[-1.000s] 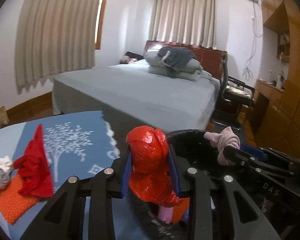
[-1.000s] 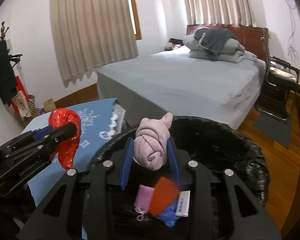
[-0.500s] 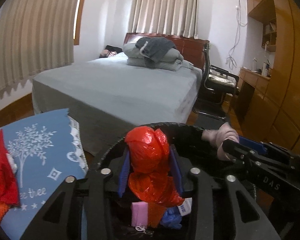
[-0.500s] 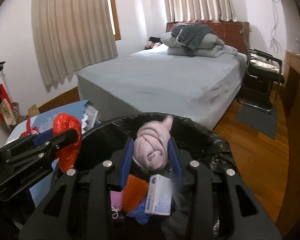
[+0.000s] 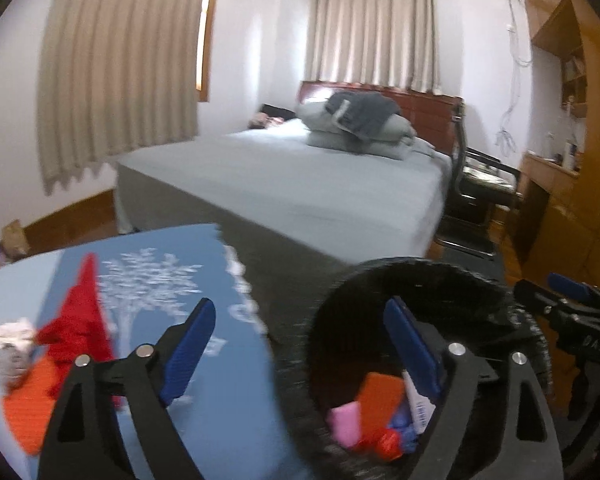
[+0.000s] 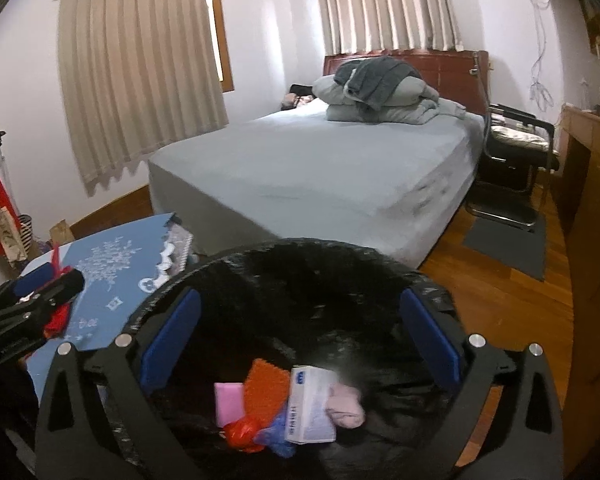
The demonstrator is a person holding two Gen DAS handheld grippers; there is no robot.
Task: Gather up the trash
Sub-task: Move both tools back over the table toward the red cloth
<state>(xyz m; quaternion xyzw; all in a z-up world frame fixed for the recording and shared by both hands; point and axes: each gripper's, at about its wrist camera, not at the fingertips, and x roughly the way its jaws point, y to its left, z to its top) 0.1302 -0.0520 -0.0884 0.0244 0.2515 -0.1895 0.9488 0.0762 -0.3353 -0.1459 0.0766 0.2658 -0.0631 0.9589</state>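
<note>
A black-lined trash bin (image 6: pixel 432 280) sits below both grippers; it also shows in the left wrist view (image 5: pixel 420 268). Inside lie a red plastic wad (image 6: pixel 242 434), a pink cloth wad (image 6: pixel 346 406), a white box (image 6: pixel 310 408), an orange piece (image 6: pixel 266 386) and a pink piece (image 6: pixel 228 402). My right gripper (image 6: pixel 300 340) is open and empty over the bin. My left gripper (image 5: pixel 300 348) is open and empty, straddling the bin's left rim. On the blue tablecloth (image 5: pixel 220 400) lie a red cloth (image 5: pixel 80 328), an orange mat (image 5: pixel 28 412) and a white wad (image 5: pixel 10 344).
A bed (image 6: pixel 320 168) with folded bedding stands behind the bin. A black chair (image 6: pixel 512 148) and a grey floor mat (image 6: pixel 508 244) are at the right, next to wooden cabinets (image 5: pixel 572 184). Bags (image 6: pixel 8 232) stand at the left wall.
Both grippers opened. The red plastic wad and the pink cloth wad dropped into the bin. The left gripper swung left toward the table.
</note>
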